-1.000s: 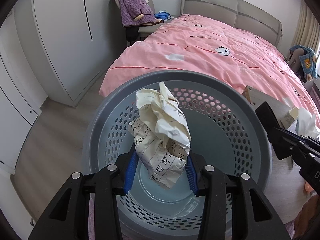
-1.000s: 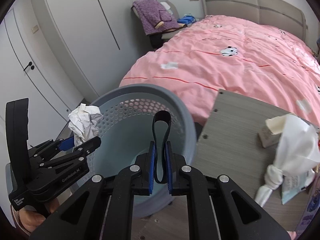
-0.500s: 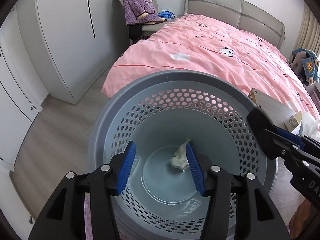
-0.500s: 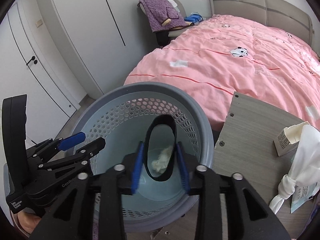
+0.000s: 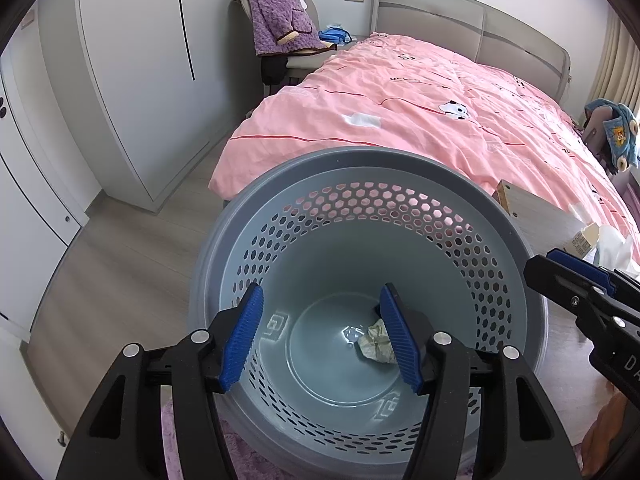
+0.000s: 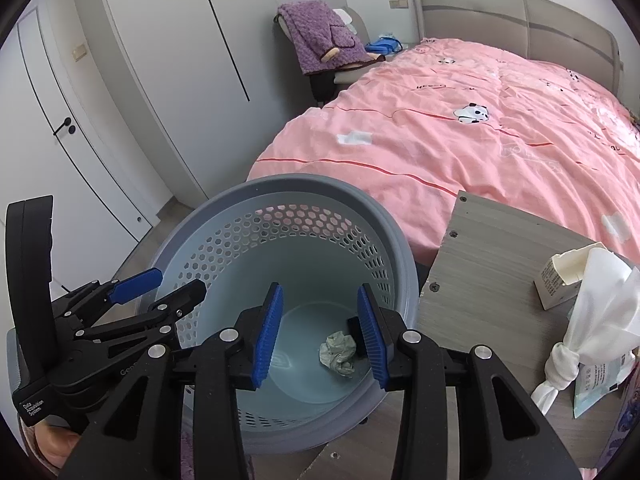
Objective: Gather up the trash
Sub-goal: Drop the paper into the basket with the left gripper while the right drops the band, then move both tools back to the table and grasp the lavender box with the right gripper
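Observation:
A grey perforated basket (image 5: 400,168) (image 6: 280,184) stands on the floor below both grippers. A crumpled paper ball (image 5: 374,344) (image 6: 338,354) lies on its bottom. Beside the ball lies a black band (image 6: 354,326), mostly hidden behind a fingertip. My left gripper (image 5: 322,336) (image 6: 156,292) hovers over the basket mouth, its jaws opening with nothing between them. My right gripper (image 6: 320,336) (image 5: 568,284) also hangs above the basket, open and empty.
A bed with a pink cover (image 5: 440,92) lies behind the basket. To the right is a grey wooden tabletop (image 6: 488,280) with a small carton (image 6: 560,280), a knotted white bag (image 6: 596,316) and a packet. White wardrobes (image 5: 132,80) line the left; a chair with a purple blanket (image 5: 280,20) stands at the back.
The left gripper opened and the paper ball fell to the bottom of the basket. The right gripper opened and the black band dropped in beside it.

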Demonstrator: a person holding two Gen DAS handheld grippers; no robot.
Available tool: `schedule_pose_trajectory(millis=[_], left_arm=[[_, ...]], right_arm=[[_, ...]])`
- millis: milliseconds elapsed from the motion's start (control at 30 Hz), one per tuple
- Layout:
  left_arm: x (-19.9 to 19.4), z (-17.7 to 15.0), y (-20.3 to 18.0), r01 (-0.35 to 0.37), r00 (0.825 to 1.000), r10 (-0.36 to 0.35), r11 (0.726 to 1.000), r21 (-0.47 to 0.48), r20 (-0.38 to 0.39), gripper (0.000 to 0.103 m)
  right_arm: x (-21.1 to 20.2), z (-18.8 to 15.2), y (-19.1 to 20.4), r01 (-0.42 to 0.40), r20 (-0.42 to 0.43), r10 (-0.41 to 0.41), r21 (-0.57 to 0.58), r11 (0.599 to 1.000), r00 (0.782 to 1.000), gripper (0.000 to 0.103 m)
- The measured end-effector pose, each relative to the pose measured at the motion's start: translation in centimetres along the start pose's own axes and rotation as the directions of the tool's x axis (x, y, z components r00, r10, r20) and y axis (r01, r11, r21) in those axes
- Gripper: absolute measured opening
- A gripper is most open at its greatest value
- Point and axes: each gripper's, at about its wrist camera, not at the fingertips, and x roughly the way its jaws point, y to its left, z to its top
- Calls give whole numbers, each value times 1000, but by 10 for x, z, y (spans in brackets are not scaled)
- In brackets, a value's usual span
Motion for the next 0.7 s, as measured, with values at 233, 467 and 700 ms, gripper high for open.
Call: schedule_pose_trajectory(millis=[233, 467, 700], left_arm=[[-12, -3, 0, 2, 1000, -2, 1000, -5, 11, 65], [-23, -5, -5, 5, 1000, -5, 1000, -2, 26, 66], [-34, -11, -18, 24, 999, -25, 1000, 15, 36, 67]], right_arm=[[-11, -3, -3, 15, 19, -15, 10, 1000, 1000, 44], [-28, -9, -11, 31, 44, -33, 29, 999, 999, 48], [-45, -19, -22, 47, 62, -50, 50, 998, 997, 50]])
